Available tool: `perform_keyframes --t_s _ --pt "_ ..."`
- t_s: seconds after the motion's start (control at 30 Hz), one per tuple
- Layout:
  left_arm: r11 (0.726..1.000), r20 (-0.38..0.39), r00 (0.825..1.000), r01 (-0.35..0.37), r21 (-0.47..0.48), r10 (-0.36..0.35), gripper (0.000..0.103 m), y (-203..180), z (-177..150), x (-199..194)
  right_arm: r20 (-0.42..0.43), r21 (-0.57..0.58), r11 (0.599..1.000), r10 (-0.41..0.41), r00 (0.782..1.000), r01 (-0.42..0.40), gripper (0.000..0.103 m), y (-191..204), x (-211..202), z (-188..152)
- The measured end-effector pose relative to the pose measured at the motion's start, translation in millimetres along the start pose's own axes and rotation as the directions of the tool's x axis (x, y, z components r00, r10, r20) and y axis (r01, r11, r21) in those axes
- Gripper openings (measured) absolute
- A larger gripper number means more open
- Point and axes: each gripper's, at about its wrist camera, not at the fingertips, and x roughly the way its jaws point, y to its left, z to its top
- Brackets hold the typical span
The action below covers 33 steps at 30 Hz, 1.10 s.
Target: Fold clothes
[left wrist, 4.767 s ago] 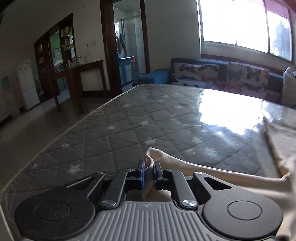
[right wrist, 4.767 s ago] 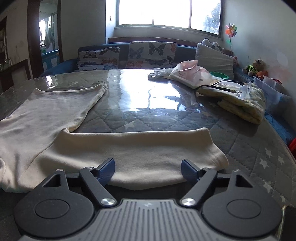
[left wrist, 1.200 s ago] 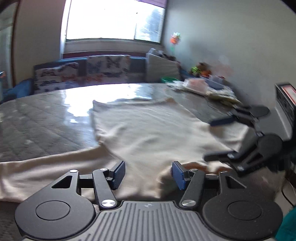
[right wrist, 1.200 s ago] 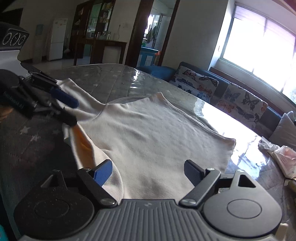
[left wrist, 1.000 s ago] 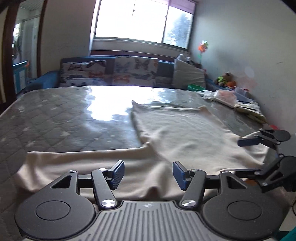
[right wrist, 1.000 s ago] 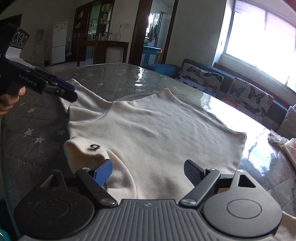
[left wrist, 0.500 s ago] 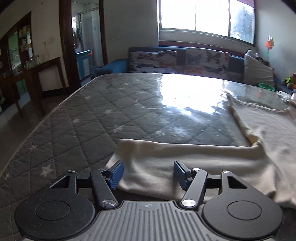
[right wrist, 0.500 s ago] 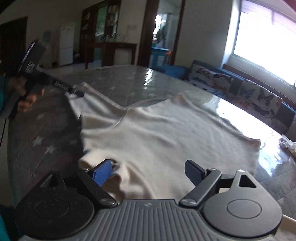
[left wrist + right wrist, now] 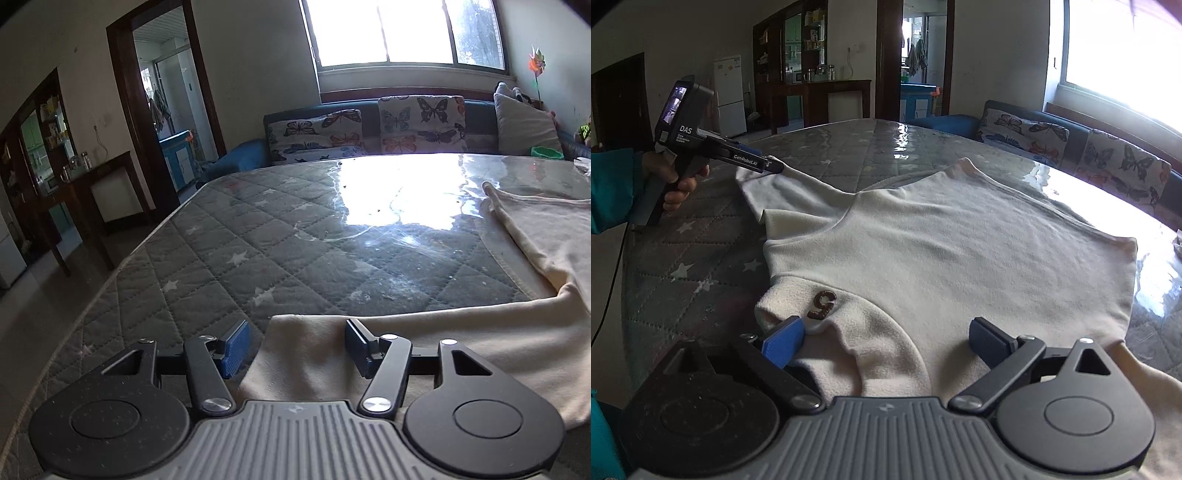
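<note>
Quilted mattress (image 9: pixel 280 236) bears cream sweater (image 9: pixel 960 243) beneath both gaping tools.

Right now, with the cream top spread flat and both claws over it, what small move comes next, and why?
Probably ease the left claw down and close it on the sleeve end. That cuff lies flat on the mattress between its open pads, ungripped. The right claw is opening over the collar, holding nothing, so the sleeve looks like the first fold.
</note>
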Motion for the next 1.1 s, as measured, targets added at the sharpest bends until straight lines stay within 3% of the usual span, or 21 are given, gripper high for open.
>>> perform_keyframes --t_s 0.23,0.4,0.6,0.8,1.1 --pt "0.998 -0.053 0.999 -0.003 -0.063 0.000 0.065 3 9 -5 -0.006 0.009 1.000 0.003 1.000 -0.003 0.103 -1 2 0" --pt "0.993 -0.038 0.999 0.008 -0.116 -0.012 0.086 -5 18 -27 -0.006 0.011 1.000 0.004 1.000 -0.004 0.103 -2 2 0" --pt "0.984 -0.020 0.999 0.044 -0.172 -0.048 0.103 -25 29 -54 -0.006 0.011 1.000 0.006 1.000 -0.006 0.103 -2 2 0" --pt "0.970 -0.025 0.994 0.100 -0.221 -0.108 0.103 -52 34 -71 -0.006 0.011 1.000 0.006 1.000 -0.006 0.103 -2 2 1" --pt "0.968 -0.070 0.990 0.105 -0.229 -0.124 0.103 -101 33 -81 -0.005 0.014 1.000 0.008 1.000 -0.008 0.103 -2 2 0"
